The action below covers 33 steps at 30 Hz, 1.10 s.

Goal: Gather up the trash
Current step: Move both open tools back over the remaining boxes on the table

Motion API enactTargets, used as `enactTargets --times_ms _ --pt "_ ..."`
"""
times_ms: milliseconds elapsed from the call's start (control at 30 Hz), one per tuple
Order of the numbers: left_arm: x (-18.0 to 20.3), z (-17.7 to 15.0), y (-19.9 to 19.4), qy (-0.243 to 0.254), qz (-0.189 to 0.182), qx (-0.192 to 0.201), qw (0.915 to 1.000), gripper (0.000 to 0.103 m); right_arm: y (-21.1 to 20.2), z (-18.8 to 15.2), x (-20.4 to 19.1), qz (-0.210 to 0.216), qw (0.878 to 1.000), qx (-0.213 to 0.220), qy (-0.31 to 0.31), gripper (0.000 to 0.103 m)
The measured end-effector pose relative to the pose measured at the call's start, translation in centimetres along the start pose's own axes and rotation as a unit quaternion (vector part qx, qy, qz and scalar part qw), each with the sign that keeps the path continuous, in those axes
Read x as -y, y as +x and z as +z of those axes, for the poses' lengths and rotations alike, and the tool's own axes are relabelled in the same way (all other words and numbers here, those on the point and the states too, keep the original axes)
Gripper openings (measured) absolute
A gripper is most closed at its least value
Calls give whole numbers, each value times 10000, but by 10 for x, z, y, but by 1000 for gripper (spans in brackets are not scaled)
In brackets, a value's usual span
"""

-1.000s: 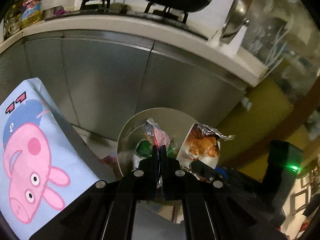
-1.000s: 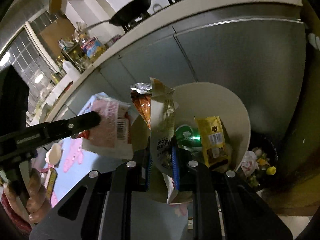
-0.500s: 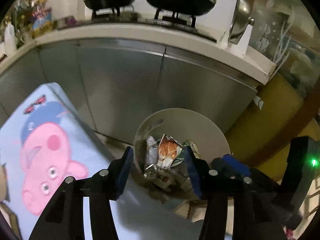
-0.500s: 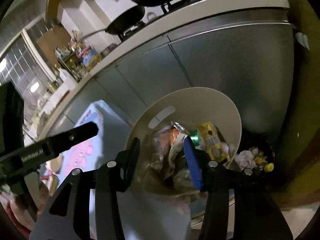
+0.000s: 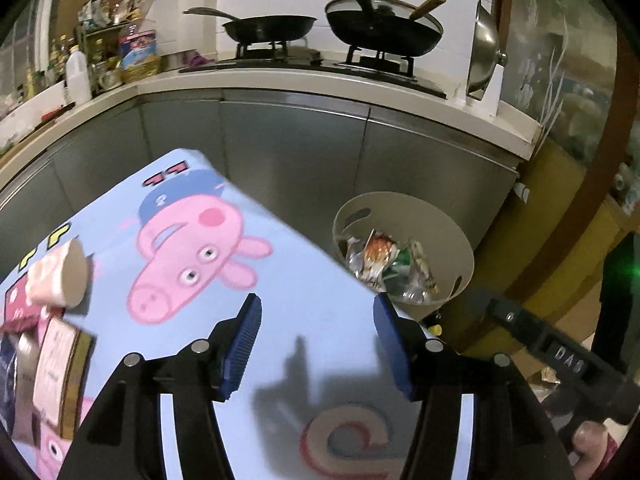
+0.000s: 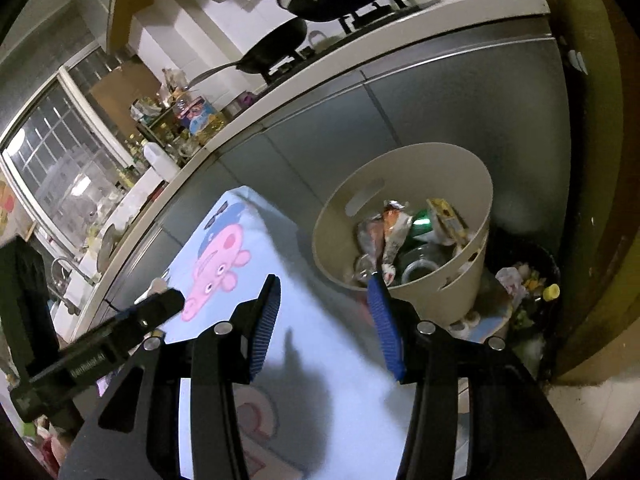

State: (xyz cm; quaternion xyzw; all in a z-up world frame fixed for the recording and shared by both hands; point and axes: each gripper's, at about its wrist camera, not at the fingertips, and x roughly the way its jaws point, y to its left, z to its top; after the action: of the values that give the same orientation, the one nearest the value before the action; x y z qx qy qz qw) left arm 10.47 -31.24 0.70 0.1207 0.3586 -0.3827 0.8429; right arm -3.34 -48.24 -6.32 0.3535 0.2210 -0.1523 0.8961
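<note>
A beige round trash bin (image 6: pixel 460 184) stands upright beside the table's far corner, holding crumpled snack wrappers (image 6: pixel 390 232) and a green can (image 6: pixel 420 226).

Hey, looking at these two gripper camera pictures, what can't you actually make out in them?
- Left wrist view: the boxes and packets at the table's left edge are blurred and cut off; their labels are unreadable.
- Both views: the lower trash in the beige bin is covered by the wrappers on top.
- Right wrist view: the black bin behind it is dark and partly blocked; its contents are unclear.
- Countertop bottles are too small to identify.
</note>
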Motion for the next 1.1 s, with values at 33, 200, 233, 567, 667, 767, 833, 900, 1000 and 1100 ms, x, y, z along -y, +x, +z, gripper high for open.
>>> enactTargets --times_ms 33,200,233,567,667,767,833,900,1000,1100 --pt "-5 -4 -6 -48 13 14 10000 58 -2 -1 -5 14 10000 15 -35 46" --pt "-18 -14 -27 -133 101 133 9998 58 -13 -7 -32 83 9997 117 -213 46" --pt "-22 -16 -32 -163 116 172 9997 58 -14 -8 -38 98 9995 126 -257 46" --pt "-51 -31 -65 -441 258 406 9979 60 -21 -16 -80 184 9980 124 -590 46" --pt "-57 -34 -69 -502 291 425 9974 60 -23 -17 -86 186 9977 135 -631 46" --pt "-62 -35 -72 -558 312 445 9970 60 -23 -17 -90 186 9975 129 -663 46" --pt "-64 -36 -73 -575 319 455 9968 60 -24 -18 -92 185 9974 119 -681 46" --pt "-66 -37 -75 -582 335 467 9966 61 -23 -19 -94 189 9974 106 -692 46" --pt "-68 -38 -77 -588 390 487 9963 63 -24 -20 -95 199 9974 103 -680 46" --pt "-71 -39 -78 -603 420 472 9962 63 -23 -20 -97 203 9974 90 -689 46"
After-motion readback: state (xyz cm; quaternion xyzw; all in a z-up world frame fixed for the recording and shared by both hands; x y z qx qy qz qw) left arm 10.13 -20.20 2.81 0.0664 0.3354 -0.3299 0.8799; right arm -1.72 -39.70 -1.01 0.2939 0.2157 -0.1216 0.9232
